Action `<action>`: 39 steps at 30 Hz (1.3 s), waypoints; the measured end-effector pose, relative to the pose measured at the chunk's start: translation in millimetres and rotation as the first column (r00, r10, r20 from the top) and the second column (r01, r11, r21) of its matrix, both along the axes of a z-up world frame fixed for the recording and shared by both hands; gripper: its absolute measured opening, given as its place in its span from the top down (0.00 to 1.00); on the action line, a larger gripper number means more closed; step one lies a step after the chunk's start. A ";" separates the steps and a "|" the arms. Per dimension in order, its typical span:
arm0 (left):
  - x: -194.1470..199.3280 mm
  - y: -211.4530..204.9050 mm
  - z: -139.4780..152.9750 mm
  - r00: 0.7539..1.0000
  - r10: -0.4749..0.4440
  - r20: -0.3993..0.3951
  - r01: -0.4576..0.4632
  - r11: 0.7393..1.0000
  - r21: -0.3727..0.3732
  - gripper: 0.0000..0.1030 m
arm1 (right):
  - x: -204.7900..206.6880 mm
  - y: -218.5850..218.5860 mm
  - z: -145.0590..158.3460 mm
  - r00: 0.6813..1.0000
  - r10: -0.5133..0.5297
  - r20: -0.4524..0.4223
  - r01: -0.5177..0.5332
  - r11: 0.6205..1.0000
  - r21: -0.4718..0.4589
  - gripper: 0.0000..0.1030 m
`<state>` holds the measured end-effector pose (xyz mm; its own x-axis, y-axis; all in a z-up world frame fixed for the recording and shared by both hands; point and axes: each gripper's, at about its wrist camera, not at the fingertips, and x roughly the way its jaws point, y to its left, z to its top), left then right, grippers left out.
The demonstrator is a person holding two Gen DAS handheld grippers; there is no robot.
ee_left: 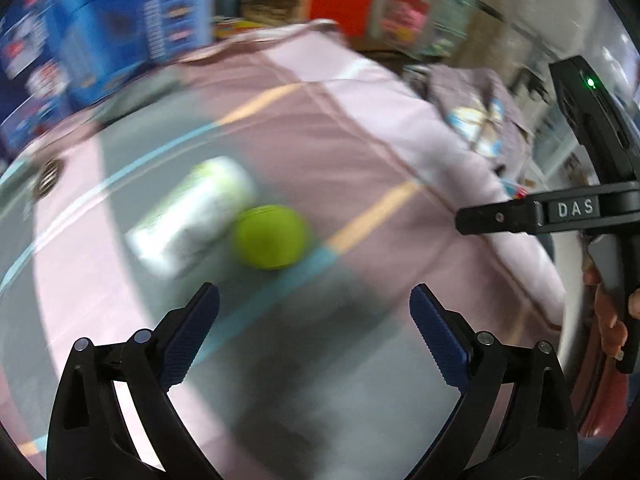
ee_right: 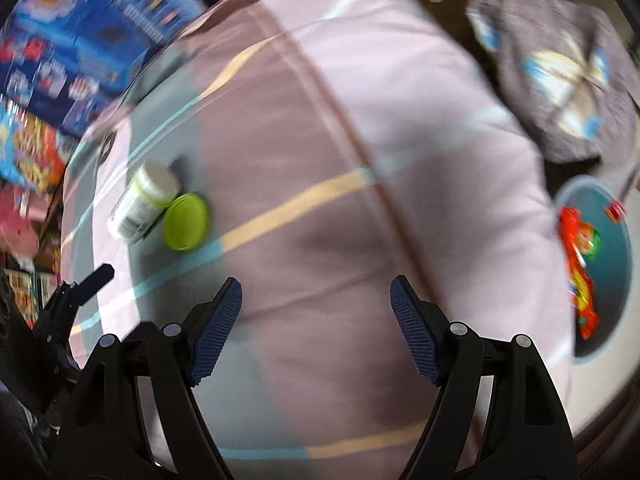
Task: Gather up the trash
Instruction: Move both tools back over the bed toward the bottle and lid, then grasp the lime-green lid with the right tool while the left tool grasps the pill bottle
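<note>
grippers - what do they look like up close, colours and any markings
Both the left gripper and right gripper are black plastic with silver rivets and ribbed dark blue pads. From the left wrist view, the right one's body carries a "DAS" label and a green light.

Motion blur smears the white jar (ee_left: 192, 216) and the lime-green lid (ee_left: 270, 237) beside it, so I cannot read the jar's label or tell whether the two touch. The blue boxes (ee_left: 100, 28) behind the bed are too smeared to read. From my right wrist, the teal bin (ee_right: 612, 276) is cut by the picture's edge, and the red wrappers (ee_right: 580, 272) inside stay unreadable.
</note>
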<state>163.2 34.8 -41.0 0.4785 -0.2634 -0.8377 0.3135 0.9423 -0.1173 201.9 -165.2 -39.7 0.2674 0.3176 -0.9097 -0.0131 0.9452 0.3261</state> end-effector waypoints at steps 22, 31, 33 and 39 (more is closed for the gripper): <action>28.0 112.2 -35.9 0.987 0.148 -0.054 -0.149 0.989 -0.009 0.06 | 54.6 144.4 -37.2 0.981 0.196 0.007 -0.193 0.971 -0.140 0.29; 50.8 101.1 -33.7 0.993 0.108 -0.052 -0.109 0.994 -0.015 0.06 | 60.6 133.0 -34.3 0.981 0.187 0.046 -0.178 0.972 -0.153 0.48; 58.6 92.6 -31.2 0.996 0.084 -0.043 -0.084 0.996 -0.004 0.06 | 63.7 119.2 -32.4 0.987 0.157 0.044 -0.150 0.980 -0.134 0.48; 88.0 55.2 -34.5 0.999 -0.016 -0.035 0.019 0.998 0.061 0.06 | 68.1 77.4 -27.2 0.997 0.072 0.034 -0.069 0.994 -0.082 0.48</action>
